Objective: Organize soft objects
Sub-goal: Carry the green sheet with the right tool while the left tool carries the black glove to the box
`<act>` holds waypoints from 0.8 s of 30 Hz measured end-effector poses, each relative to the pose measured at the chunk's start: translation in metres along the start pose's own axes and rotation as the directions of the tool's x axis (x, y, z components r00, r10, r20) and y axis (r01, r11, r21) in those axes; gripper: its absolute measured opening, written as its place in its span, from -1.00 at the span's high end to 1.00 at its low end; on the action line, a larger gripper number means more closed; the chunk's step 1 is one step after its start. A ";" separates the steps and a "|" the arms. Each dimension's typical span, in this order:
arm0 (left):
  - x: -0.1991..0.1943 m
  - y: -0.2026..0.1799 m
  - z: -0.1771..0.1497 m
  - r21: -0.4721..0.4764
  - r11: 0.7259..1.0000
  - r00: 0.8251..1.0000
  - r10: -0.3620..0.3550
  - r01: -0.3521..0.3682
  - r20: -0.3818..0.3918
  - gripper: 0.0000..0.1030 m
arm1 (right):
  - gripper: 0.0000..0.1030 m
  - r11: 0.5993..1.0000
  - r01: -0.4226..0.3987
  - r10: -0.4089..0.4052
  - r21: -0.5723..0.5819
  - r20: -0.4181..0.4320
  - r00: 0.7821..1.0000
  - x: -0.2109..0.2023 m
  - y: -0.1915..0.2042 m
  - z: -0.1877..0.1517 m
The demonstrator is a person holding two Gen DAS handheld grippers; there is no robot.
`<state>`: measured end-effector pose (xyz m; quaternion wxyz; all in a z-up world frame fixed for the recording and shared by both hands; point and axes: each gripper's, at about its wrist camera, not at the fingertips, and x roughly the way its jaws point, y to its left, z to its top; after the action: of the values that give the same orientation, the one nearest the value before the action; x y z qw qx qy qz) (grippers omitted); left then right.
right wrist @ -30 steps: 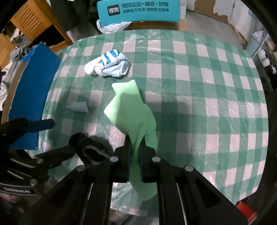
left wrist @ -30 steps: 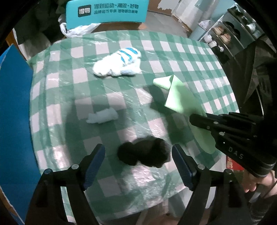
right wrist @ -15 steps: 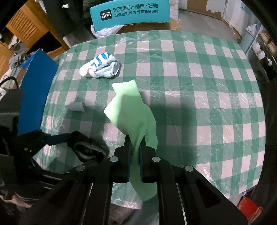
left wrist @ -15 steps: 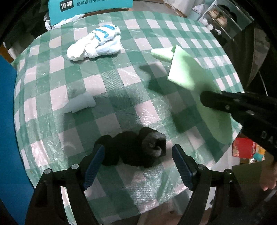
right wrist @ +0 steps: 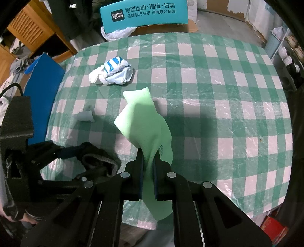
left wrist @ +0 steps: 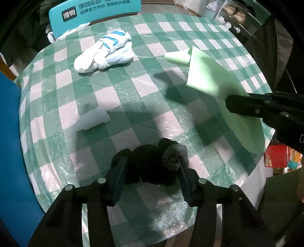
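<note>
My left gripper (left wrist: 151,171) is shut on a black fuzzy sock (left wrist: 152,163) at the near edge of the checked table; both show in the right wrist view, gripper (right wrist: 91,161) and sock (right wrist: 100,159). My right gripper (right wrist: 147,171) is shut on a light green cloth (right wrist: 144,121) and holds it above the table; the cloth also shows in the left wrist view (left wrist: 212,83). A white and blue striped bundle (left wrist: 106,53) lies at the far left, also seen in the right wrist view (right wrist: 112,74). A small pale cloth (left wrist: 93,119) lies left of centre.
A green and white checked tablecloth under clear plastic (right wrist: 218,91) covers the round table. A blue panel (right wrist: 43,91) stands at the table's left side. A teal chair back (right wrist: 144,13) stands behind the table. Shelves (left wrist: 233,17) stand at the far right.
My left gripper has closed in on the black sock and now grips it. My right gripper has kept hold of the green cloth, raised above the table.
</note>
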<state>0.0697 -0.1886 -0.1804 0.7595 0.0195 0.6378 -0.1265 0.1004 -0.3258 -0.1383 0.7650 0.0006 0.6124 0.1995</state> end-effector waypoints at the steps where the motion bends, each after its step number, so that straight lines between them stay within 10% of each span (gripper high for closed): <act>1: -0.002 0.003 -0.001 -0.002 1.000 1.000 0.000 0.000 0.001 0.01 | 0.85 1.000 -0.001 0.001 0.000 0.001 1.000 0.000 0.001 0.000; 24: -0.067 0.035 0.002 -0.057 0.998 0.990 0.044 -0.037 0.133 0.02 | 0.85 0.999 -0.014 0.017 -0.048 0.066 0.998 -0.026 0.034 0.010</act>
<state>0.0689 -0.1439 -0.1196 0.8032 0.0032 0.5882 -0.0944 0.0954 -0.3004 -0.1031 0.7830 -0.0061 0.5818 0.2198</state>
